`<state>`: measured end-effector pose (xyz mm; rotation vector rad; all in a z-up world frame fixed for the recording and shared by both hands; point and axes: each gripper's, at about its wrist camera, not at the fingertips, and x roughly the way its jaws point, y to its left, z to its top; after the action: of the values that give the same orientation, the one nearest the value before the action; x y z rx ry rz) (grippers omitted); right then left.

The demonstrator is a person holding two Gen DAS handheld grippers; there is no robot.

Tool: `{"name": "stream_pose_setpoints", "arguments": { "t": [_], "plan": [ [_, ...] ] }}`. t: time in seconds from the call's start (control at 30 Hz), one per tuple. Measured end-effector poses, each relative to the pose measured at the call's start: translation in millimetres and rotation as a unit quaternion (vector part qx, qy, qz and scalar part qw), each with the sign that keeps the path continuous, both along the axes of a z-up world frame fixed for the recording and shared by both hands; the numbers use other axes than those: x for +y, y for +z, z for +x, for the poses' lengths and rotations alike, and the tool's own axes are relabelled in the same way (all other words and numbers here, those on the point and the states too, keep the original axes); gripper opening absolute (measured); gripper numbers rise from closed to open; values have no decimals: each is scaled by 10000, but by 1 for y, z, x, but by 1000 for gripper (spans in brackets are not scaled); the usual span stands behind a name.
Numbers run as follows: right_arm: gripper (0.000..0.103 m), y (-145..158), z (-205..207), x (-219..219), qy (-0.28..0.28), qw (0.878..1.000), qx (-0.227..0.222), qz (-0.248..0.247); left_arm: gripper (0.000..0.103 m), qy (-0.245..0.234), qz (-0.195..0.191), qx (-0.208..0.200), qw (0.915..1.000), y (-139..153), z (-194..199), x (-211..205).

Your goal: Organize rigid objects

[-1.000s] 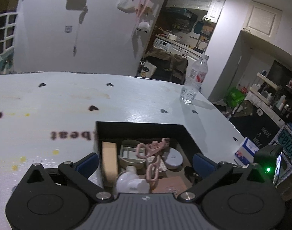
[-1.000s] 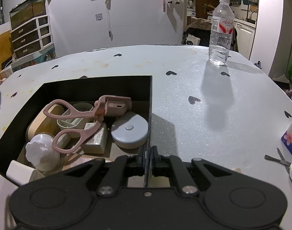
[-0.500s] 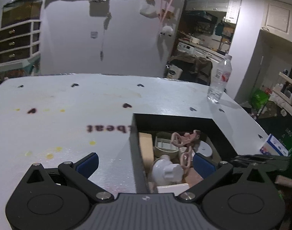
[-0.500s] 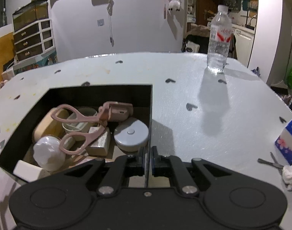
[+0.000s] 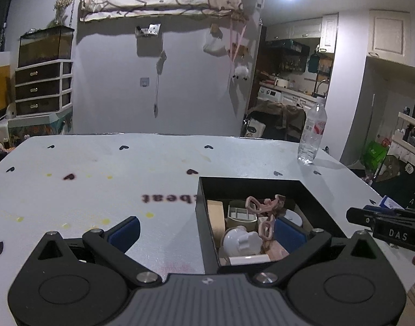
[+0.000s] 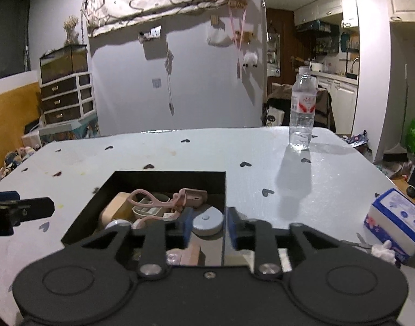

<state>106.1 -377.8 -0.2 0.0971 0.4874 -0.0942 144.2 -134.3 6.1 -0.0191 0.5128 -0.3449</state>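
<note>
So my right gripper point(image 6: 207, 224) is opening with the black box's point(image 6: 224, 190) right wall between the pads, untouched; my left gripper point(image 5: 206, 231) gapes wide and empty. Pink eyelash curler point(image 6: 164, 203) sits inside at 12 o'clock, and I reckon one clumsy pull-away could snag that wall and tip everything.

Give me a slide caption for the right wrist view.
Right gripper opening astride the right wall of a black box filled with small items, water bottle standing beyond.
</note>
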Motion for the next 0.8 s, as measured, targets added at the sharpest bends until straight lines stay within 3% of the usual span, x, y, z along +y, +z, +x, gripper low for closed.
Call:
{"name": "stream_pose_setpoints", "arguments": {
  "t": [0.37,0.53,0.63,0.73,0.8],
  "plan": [
    [70,-2,-55,8,-101,9992,-340,-173,103,269,158,-243,9992,-11,-44,5],
    [77,-4,-74,10,-133,9986,-437,-254,103,263,249,-287,9989,-16,-62,5],
    [90,-5,-82,10,-143,9983,-487,-288,103,270,249,-323,9988,-15,-68,4],
    [92,-4,-89,11,-144,9980,-540,-307,103,302,246,-382,9985,-12,-73,4],
    [99,-3,-92,11,-173,9977,-582,-314,103,319,244,-430,9983,-10,-76,5]
  ]
}}
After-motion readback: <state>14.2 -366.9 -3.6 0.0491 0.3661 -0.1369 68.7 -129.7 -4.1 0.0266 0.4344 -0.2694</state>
